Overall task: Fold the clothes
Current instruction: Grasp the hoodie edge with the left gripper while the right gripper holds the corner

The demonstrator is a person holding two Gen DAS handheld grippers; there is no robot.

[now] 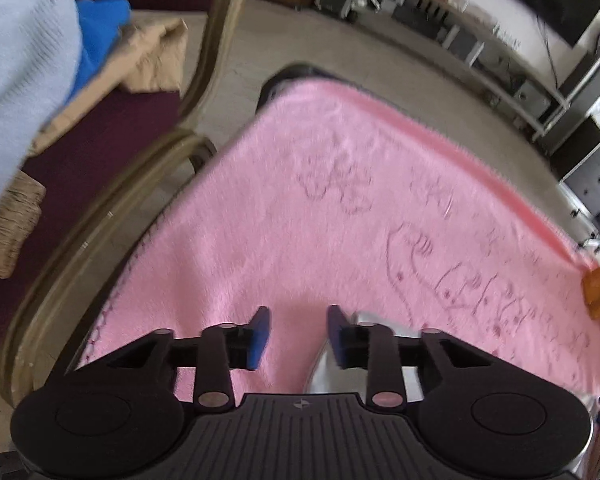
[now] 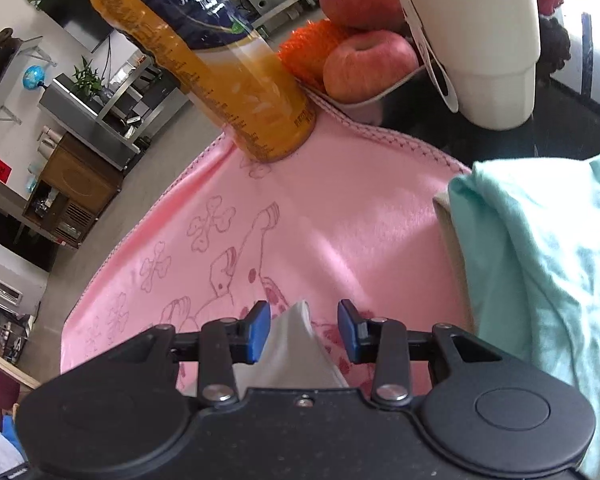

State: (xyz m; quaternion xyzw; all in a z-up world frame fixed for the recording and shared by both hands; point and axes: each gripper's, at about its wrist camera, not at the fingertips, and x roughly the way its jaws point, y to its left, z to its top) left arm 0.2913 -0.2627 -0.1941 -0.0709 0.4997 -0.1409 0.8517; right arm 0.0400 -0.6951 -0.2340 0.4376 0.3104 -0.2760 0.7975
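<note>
We see a pink towel [image 2: 340,220] spread over the worktop [image 2: 480,136], its stitched far edge running up toward the far side and its left edge hanging past the worktop's rim. Purple line drawings of flowers and toothbrushes cover it.

Our left gripper [image 1: 299,334] hovers over the towel's near part with its 2 blue pads [image 1: 260,336] parted; pink cloth shows in the gap, the pads do not press it, and a grey fold [image 1: 332,368] lies beside the right-hand pad.

Our right gripper [image 2: 303,330] also has its 2 pads apart, and a grey point of cloth [image 2: 296,344] rises between them, close to the left pad but, as far as we can tell, not pinched.

On the towel's far left corner stands an orange drink bottle [image 2: 220,64]. Just behind it are a tray of apples [image 2: 370,66] and a white cup [image 2: 484,40] on the dark worktop. A mint-green garment [image 2: 540,264] lies along the towel's right edge.

In the left wrist view a chair [image 1: 100,216] beside the worktop bears light-blue, blue and tan clothes [image 1: 80,48].
</note>
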